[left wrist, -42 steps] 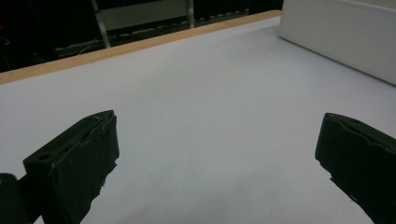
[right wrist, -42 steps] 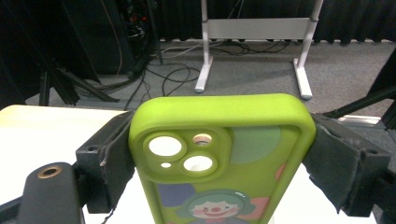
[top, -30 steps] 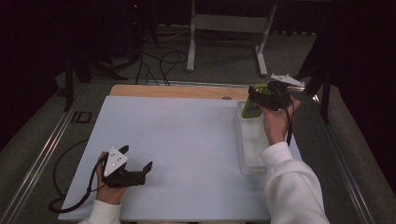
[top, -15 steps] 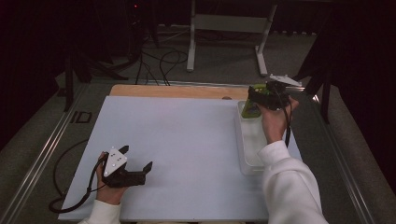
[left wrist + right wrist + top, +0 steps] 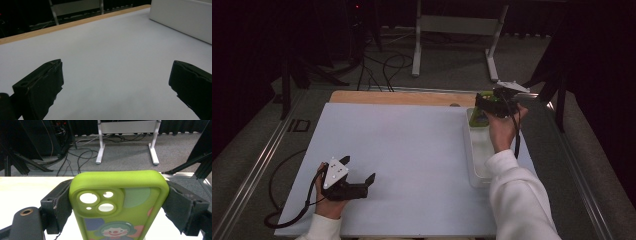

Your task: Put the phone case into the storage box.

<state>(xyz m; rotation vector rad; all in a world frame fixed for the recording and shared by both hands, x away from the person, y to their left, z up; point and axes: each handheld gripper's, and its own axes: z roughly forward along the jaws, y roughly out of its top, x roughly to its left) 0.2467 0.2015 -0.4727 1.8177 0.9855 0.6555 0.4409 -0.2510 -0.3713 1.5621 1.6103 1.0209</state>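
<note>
Gripping a green phone case (image 5: 117, 205), right tongs (image 5: 486, 102) hover over the clear tray (image 5: 477, 165).

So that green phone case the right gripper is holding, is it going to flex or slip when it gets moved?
The green phone case looks like empty soft rubber, with see-through camera holes, so it is probably light and may flex. The right gripper pinches its two long edges with padded jaws, so slipping seems unlikely. A hard squeeze might bow it.
</note>
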